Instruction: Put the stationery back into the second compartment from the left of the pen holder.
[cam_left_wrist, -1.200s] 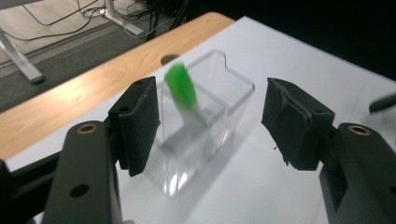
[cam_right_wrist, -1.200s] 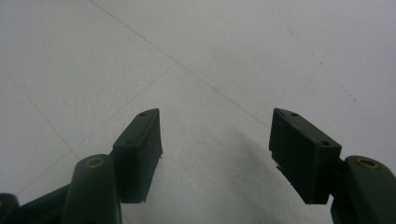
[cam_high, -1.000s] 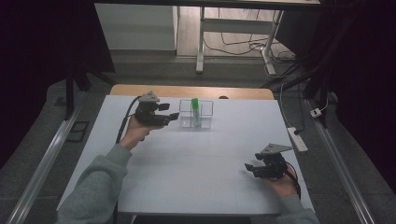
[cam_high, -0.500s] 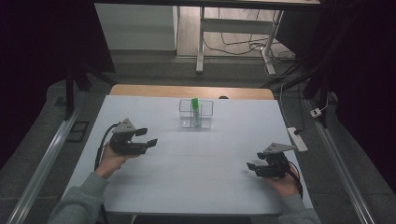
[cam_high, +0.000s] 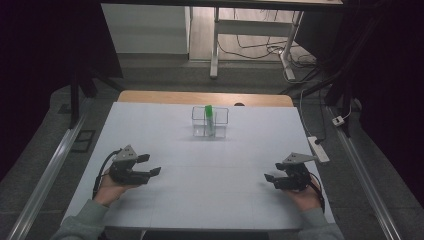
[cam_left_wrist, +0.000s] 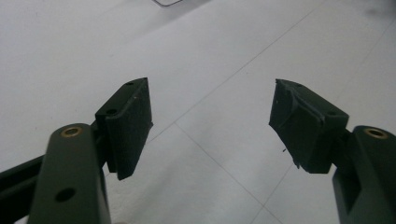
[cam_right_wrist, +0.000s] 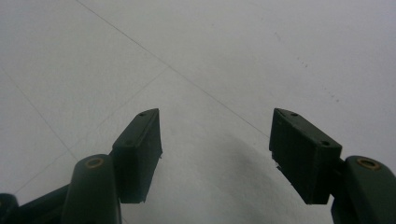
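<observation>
Where the white tabletop (cam_high: 200, 165) runs toward its far edge, at twelve o'clock, a clear rack (cam_high: 210, 121) of open compartments stands with a green-capped tube (cam_high: 209, 117) upright inside it; which compartment holds the tube cannot be told. Both claws sit well apart from the rack, near the person's side of the tabletop. At about eight o'clock from the rack, the left claw (cam_high: 149, 166) is held in the person's left hand (cam_high: 111, 189), its jaws released and pointing toward three o'clock. In the left gripper view the left claw (cam_left_wrist: 210, 126) has its two black jaws spread wide over bare white surface crossed by thin seams. At about four o'clock from the rack, the right claw (cam_high: 268, 179) rests in the right hand (cam_high: 306, 195), jaws pointing toward nine o'clock. In the right gripper view the right claw (cam_right_wrist: 215, 154) is likewise released, nothing between its pads.
</observation>
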